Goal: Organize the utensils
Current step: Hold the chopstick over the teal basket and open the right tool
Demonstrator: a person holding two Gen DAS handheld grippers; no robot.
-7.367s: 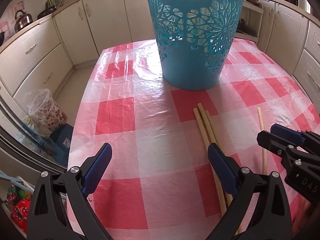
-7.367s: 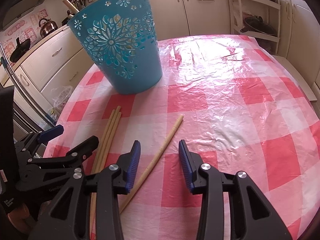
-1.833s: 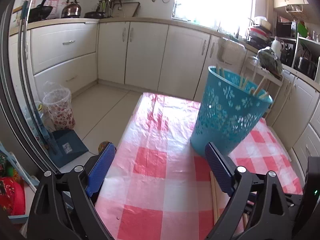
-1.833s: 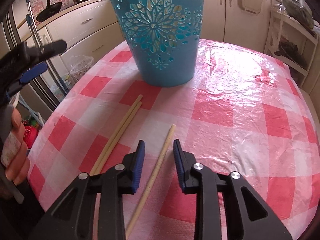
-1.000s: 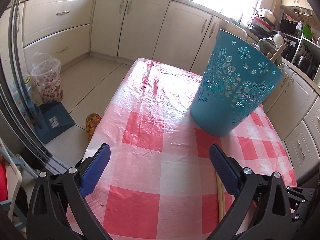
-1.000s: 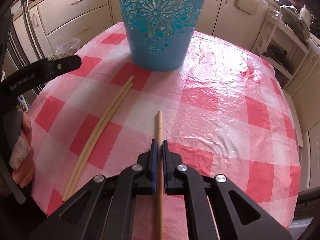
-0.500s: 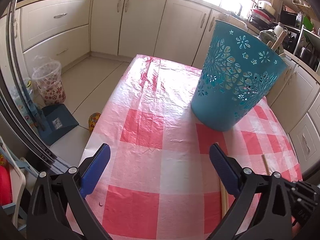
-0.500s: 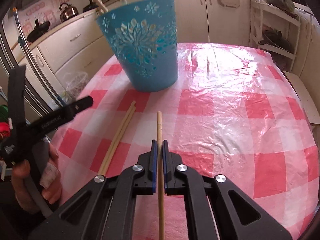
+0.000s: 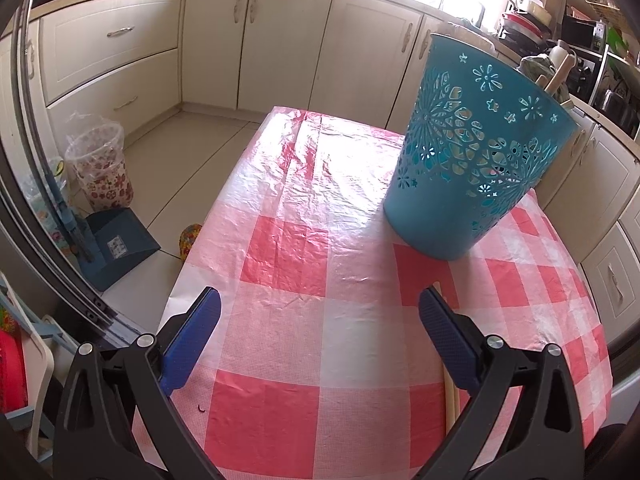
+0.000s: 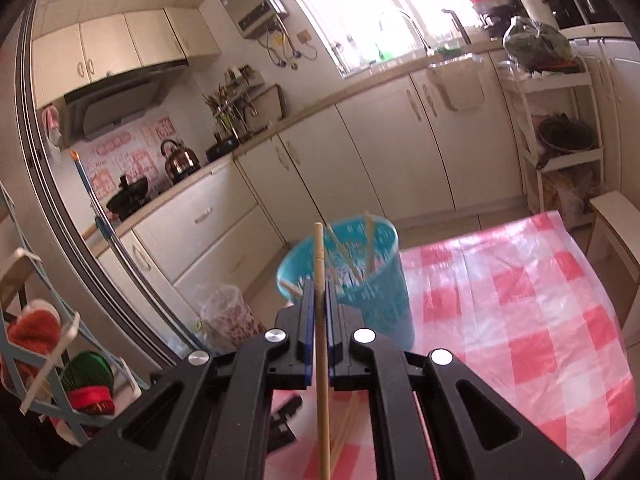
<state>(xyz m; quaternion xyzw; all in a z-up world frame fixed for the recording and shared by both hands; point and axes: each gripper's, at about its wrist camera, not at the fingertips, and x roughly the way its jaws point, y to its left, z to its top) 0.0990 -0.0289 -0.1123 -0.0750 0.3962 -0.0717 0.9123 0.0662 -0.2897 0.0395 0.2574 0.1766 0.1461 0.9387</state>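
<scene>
Looking largest first: table (image 9: 320,216) under a glossy red-and-white checked plastic cloth, wrinkled, with window glare on it. We see cream kitchen cabinets (image 9: 280,40) behind it.

On the cloth stands a blue plastic bin (image 9: 476,160), tapered, upright, with cut-out flower patterns through the wall. Several pale wooden chopsticks lean inside it, tips above the rim; in the right wrist view the bin (image 10: 360,280) is motion-blurred but those sticks are still readable.

Our left gripper (image 9: 320,344) is spread wide, blue pads far apart, nothing between them, hovering over the near part of the table. Just behind its right pad, a pair of loose chopsticks (image 9: 450,392) lies on the cloth, mostly hidden by the finger; the far tip shows near the bin's base, apart from it.

Our right gripper (image 10: 318,300) is clamped tight on a single chopstick (image 10: 319,248): light tan, round, smooth, straight, with a faint ring groove below the tip. It runs lengthwise between the pads and sticks out well past them, in the air above the table, with its tip lined up in front of the bin's near rim. Can't tell how far it is from the rim. Below that gripper, the loose pair (image 10: 348,424) shows again on the cloth.
</scene>
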